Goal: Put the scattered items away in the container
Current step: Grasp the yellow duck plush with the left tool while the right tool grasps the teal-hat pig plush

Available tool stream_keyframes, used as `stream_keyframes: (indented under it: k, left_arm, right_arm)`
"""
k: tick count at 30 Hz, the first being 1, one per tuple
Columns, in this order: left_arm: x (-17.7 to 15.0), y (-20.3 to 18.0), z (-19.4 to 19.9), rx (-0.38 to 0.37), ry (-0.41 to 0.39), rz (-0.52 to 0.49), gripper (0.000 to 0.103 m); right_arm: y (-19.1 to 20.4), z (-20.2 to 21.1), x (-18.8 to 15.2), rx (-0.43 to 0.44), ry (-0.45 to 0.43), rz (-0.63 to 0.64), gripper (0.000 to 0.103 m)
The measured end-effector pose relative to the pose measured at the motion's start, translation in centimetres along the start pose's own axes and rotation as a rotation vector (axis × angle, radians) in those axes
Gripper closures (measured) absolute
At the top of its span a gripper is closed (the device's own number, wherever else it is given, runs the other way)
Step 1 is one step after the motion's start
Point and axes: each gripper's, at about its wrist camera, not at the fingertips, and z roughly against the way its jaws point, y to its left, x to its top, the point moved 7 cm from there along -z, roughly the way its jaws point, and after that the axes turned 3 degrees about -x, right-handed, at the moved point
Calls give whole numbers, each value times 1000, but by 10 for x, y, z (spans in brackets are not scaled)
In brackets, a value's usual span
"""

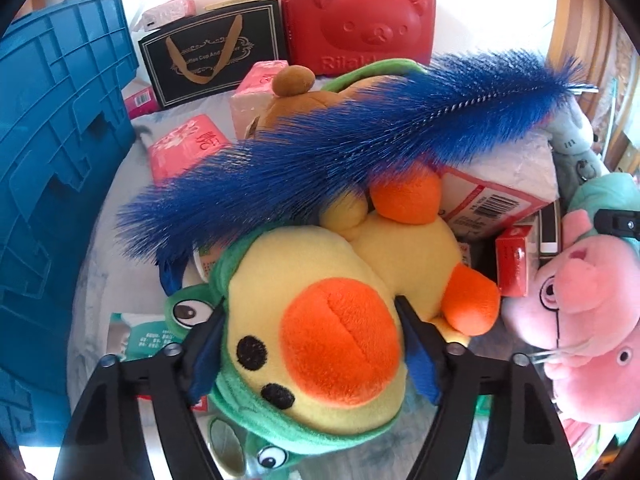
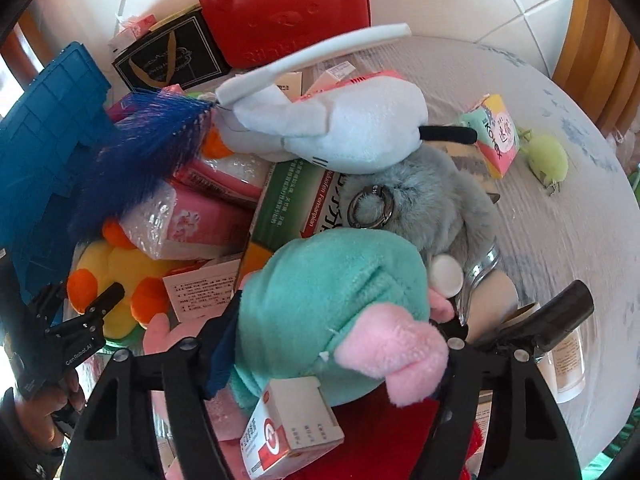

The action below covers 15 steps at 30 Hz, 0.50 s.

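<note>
My left gripper [image 1: 310,332] is shut on the head of a yellow duck plush [image 1: 316,344] with an orange beak and green hood; the duck also shows in the right wrist view [image 2: 116,268]. A blue bristle brush [image 1: 340,136] lies across the pile above it. My right gripper [image 2: 340,340] is shut on a pink pig plush in a teal outfit [image 2: 344,300], which also shows at the right of the left wrist view [image 1: 580,320]. The blue crate [image 1: 56,168] stands at the left.
A red bear case [image 1: 356,20] and a black gift bag [image 1: 212,56] stand at the back. Pink tissue packs [image 1: 188,148], medicine boxes [image 2: 296,204], a white plush [image 2: 344,128] and a grey fluffy toy [image 2: 432,200] are piled on the white table [image 2: 560,200].
</note>
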Motion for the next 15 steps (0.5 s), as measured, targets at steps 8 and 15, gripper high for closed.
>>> stream_keyframes:
  k: [8,15]
  left_arm:
    - [1,5,23,-7,-5,42,40]
    - [10,9,64,11,-45,48,41]
  right_arm:
    - [12,27,7,5,-61,34,37]
    - [15,60,11,11,-116,47,37]
